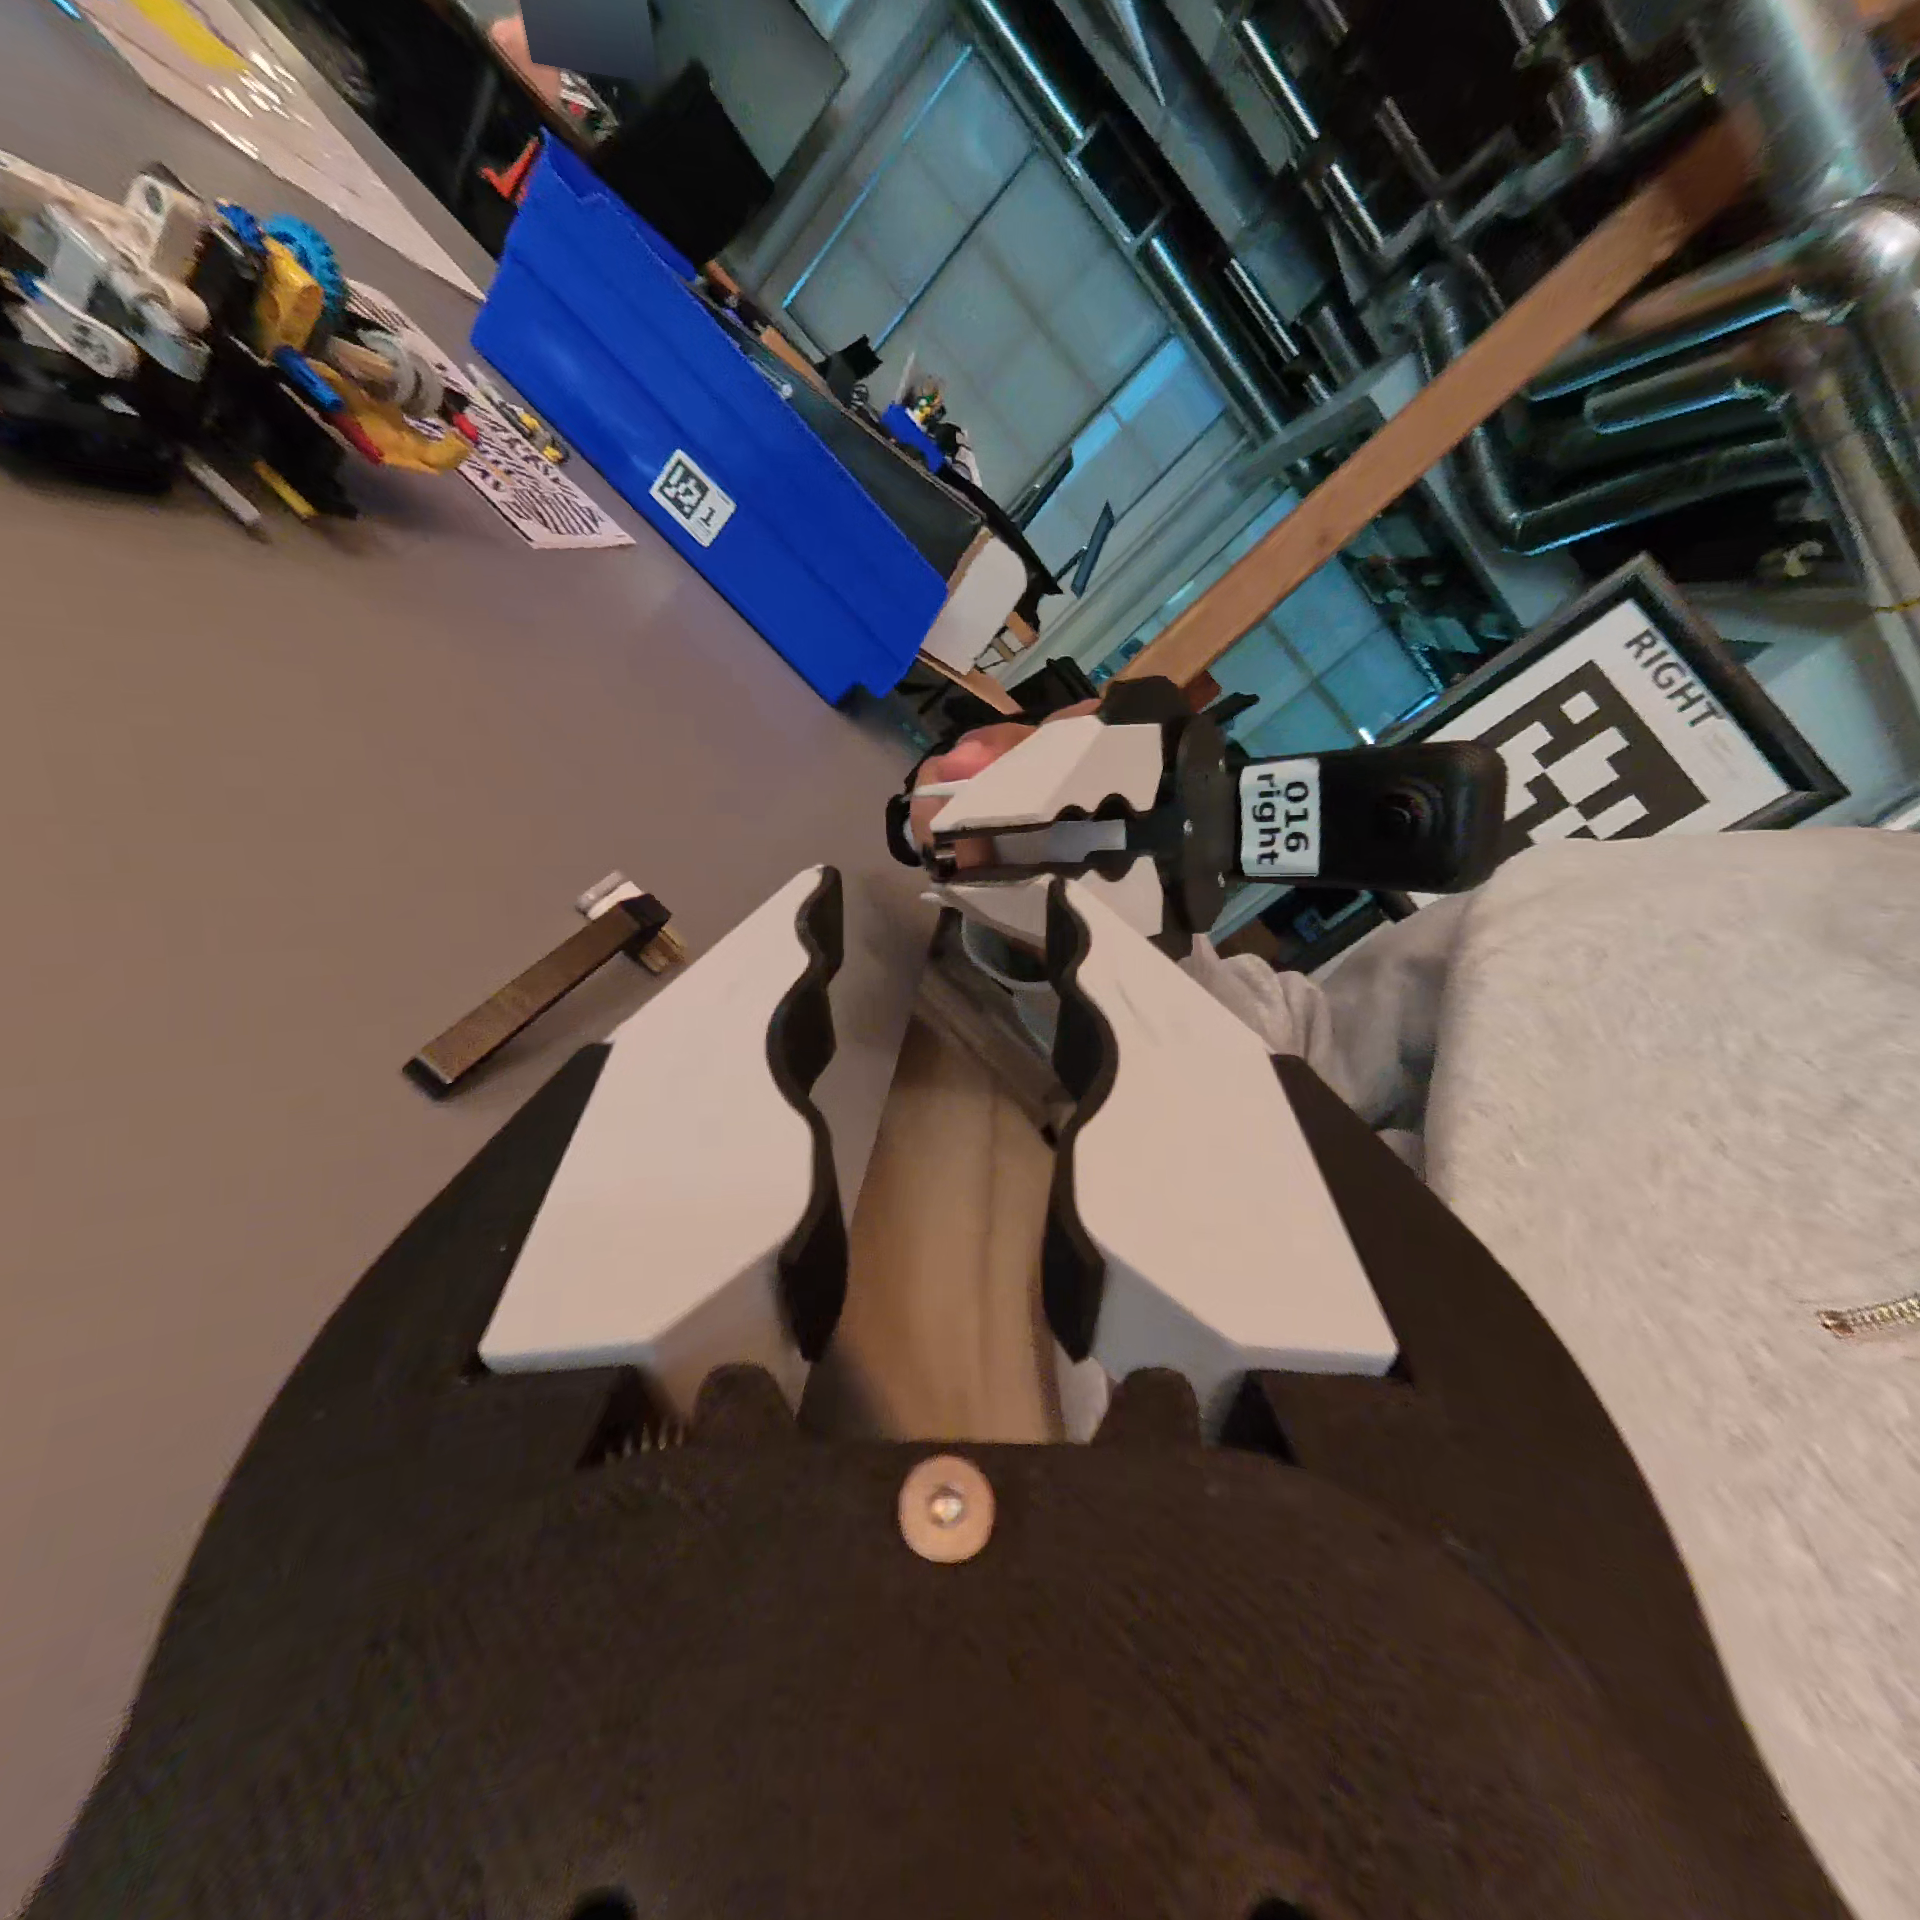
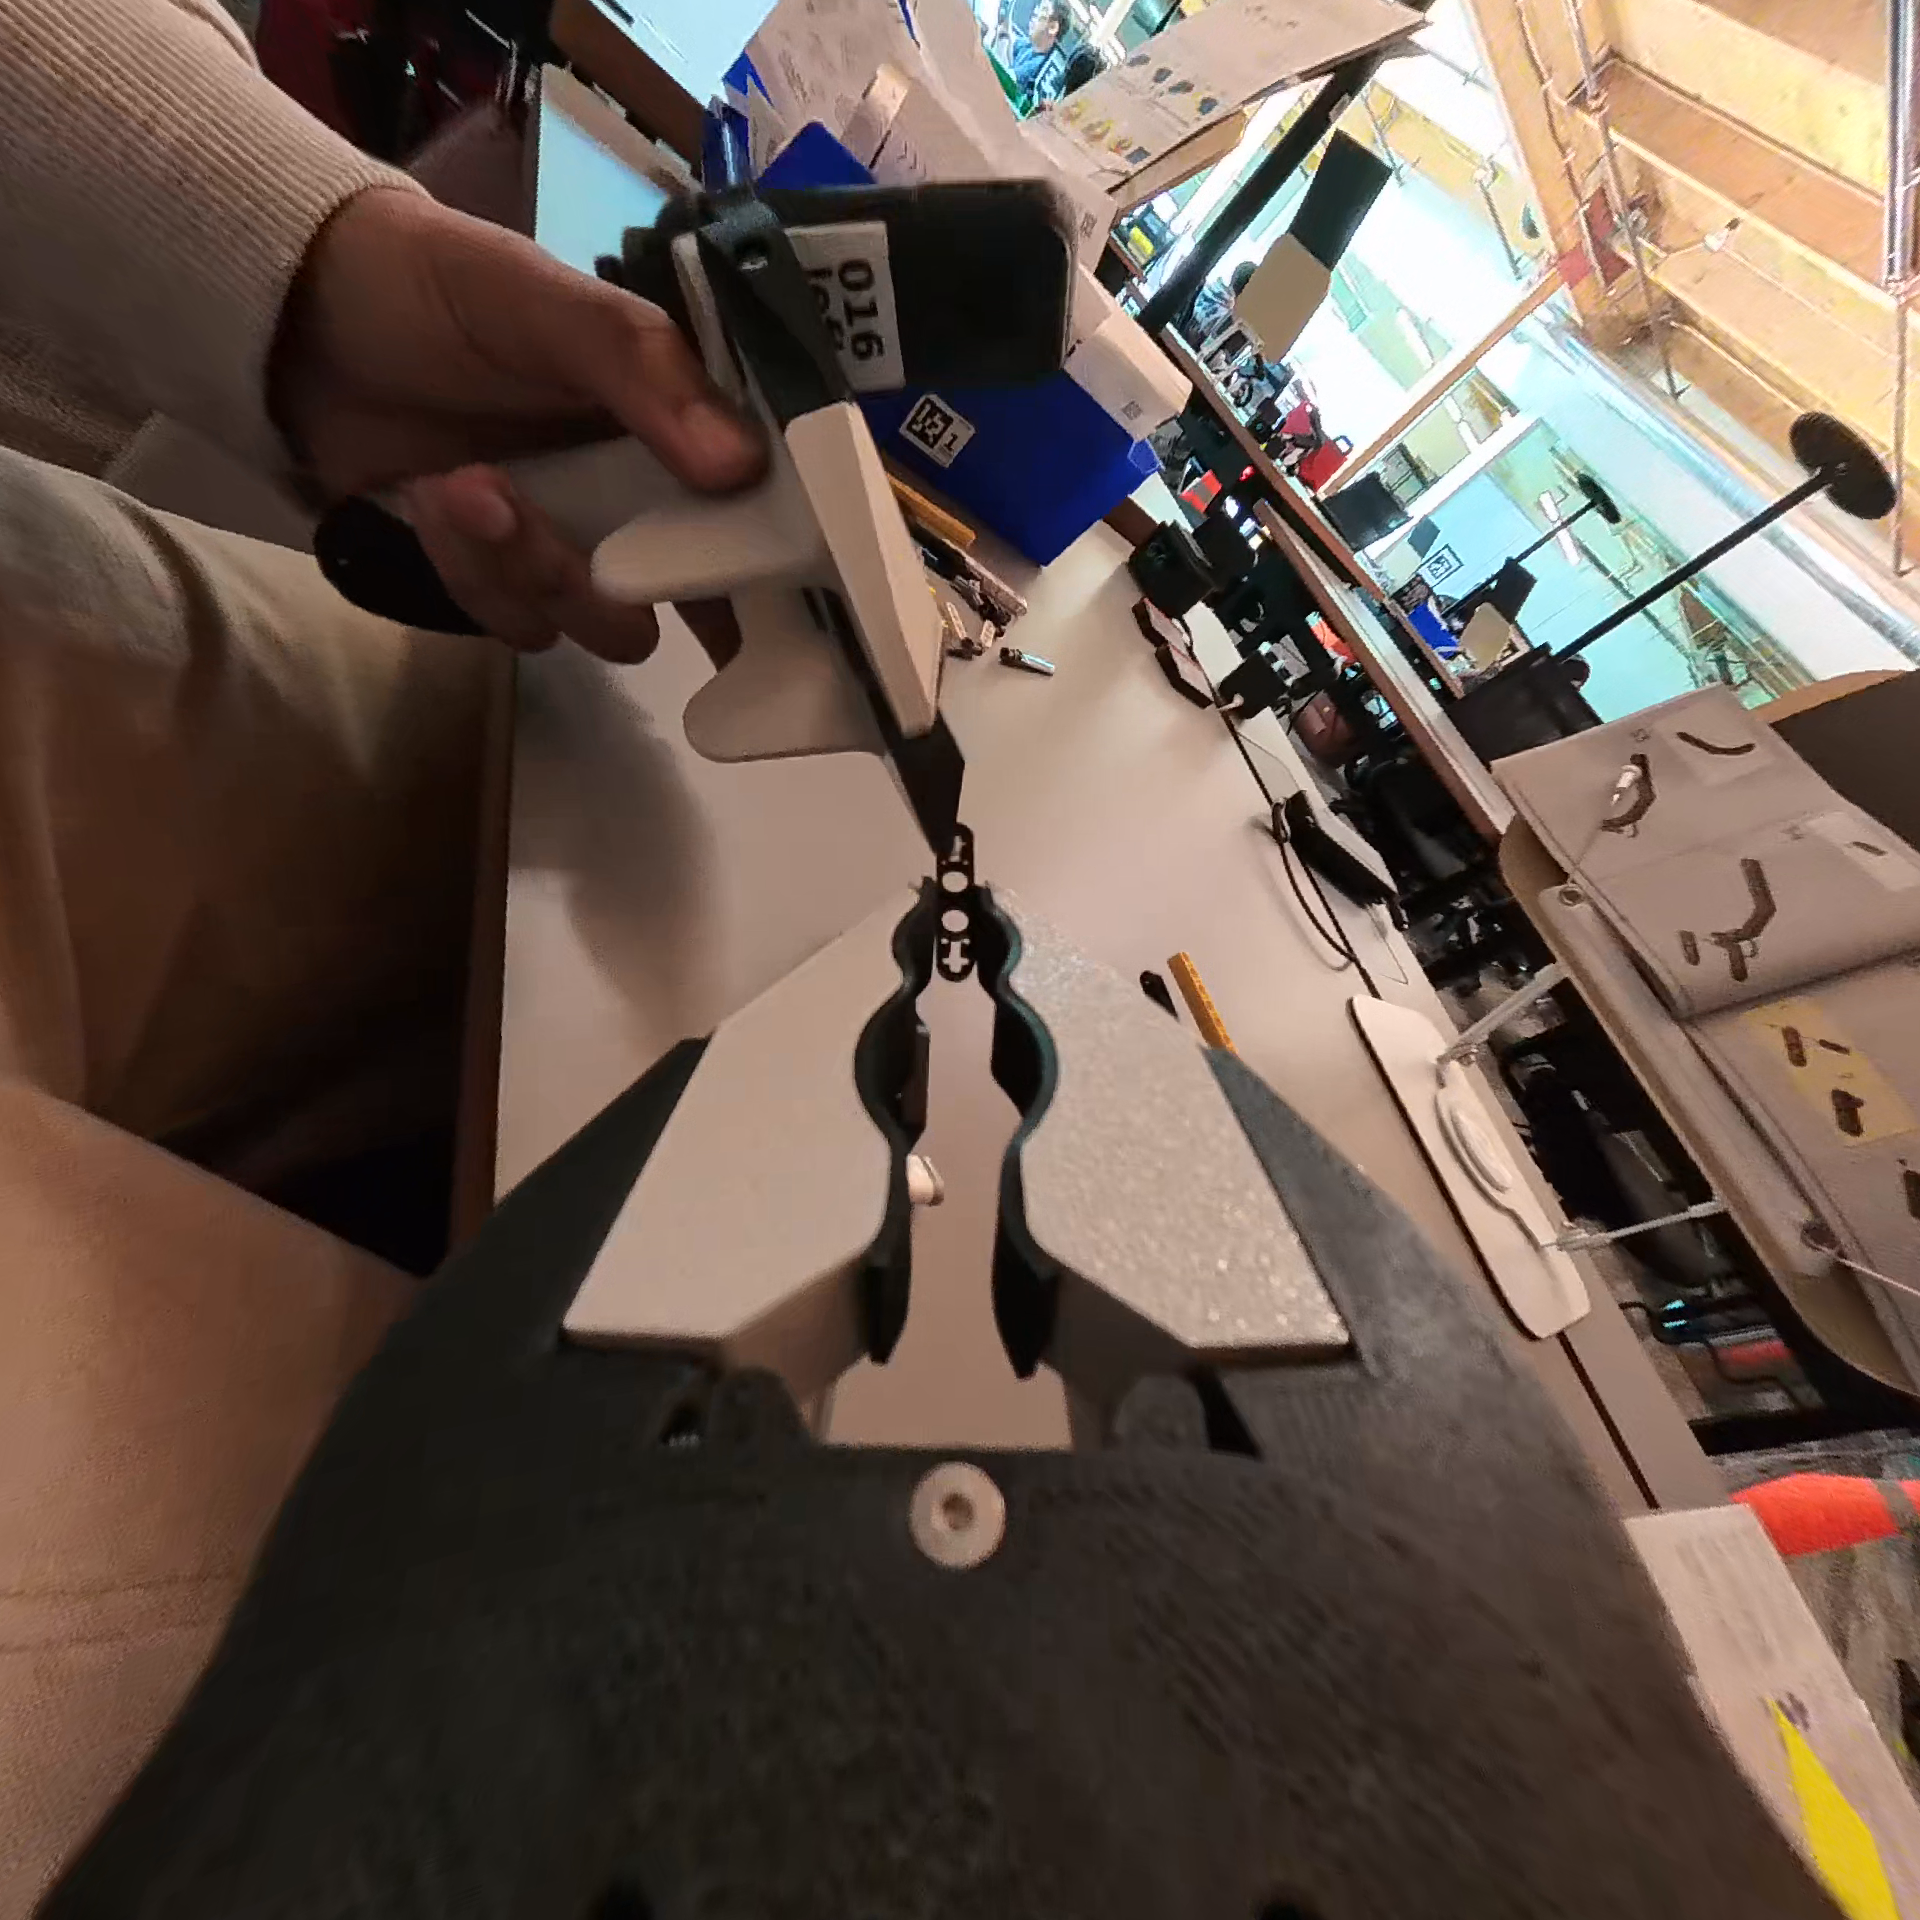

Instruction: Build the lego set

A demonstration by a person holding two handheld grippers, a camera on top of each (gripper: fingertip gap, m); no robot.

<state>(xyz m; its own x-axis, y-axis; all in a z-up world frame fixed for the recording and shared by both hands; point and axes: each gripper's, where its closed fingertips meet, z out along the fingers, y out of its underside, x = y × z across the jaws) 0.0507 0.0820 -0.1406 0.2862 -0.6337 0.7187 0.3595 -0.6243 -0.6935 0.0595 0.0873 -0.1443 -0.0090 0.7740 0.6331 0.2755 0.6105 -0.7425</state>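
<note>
My right gripper (image 2: 958, 914) is shut on a thin black holed Lego beam (image 2: 956, 883), which stands upright between its tips above the grey table (image 2: 1091, 831). My left gripper (image 1: 940, 894) is open and empty, with its jaws well apart. In the right wrist view the left gripper (image 2: 935, 800) comes down from above, and its dark tip is at the beam's top end. In the left wrist view the right gripper (image 1: 925, 842) sits just beyond my left fingertips. A partly built Lego model (image 1: 208, 312) in black, white, yellow and blue stands at the far left.
A long black beam with a white piece (image 1: 540, 997) lies on the table left of my left gripper. A blue bin (image 1: 707, 447) stands behind, with a printed sheet (image 1: 540, 499) beside the model. Small loose parts (image 2: 977, 623), a yellow stick (image 2: 1200, 997) and open instruction pages (image 2: 1714, 935) lie right. Only a small space, under 4 cm, lies between the two pairs of fingers. From either gripper's tips it is about 20 centimetres to the partly built Lego model (image 1: 208, 312).
</note>
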